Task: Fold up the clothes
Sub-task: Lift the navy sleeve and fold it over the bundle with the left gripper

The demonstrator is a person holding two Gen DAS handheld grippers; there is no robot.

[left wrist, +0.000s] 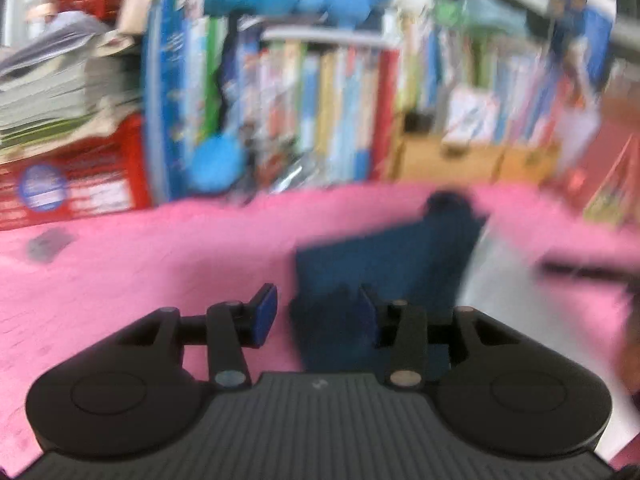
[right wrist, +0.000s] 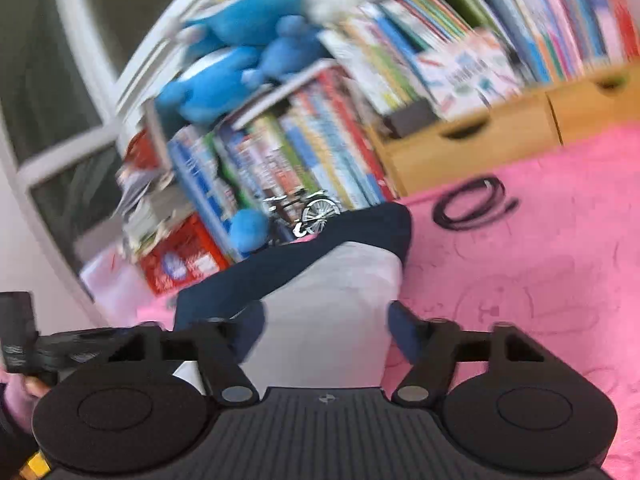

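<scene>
Garment [right wrist: 320, 280], navy and grey, lies on pink cloth [right wrist: 540, 280] before shelf [left wrist: 328, 38] packed with books [left wrist: 320, 120]. Left gripper [left wrist: 316, 312] and right gripper [right wrist: 326, 330] both spread, pinching nothing.

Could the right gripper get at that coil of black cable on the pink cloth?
Probably yes. The cable lies alone on the pink cloth, ahead and to the side, with nothing across the way. The right gripper would first have to clear the garment between its jaws.
</scene>
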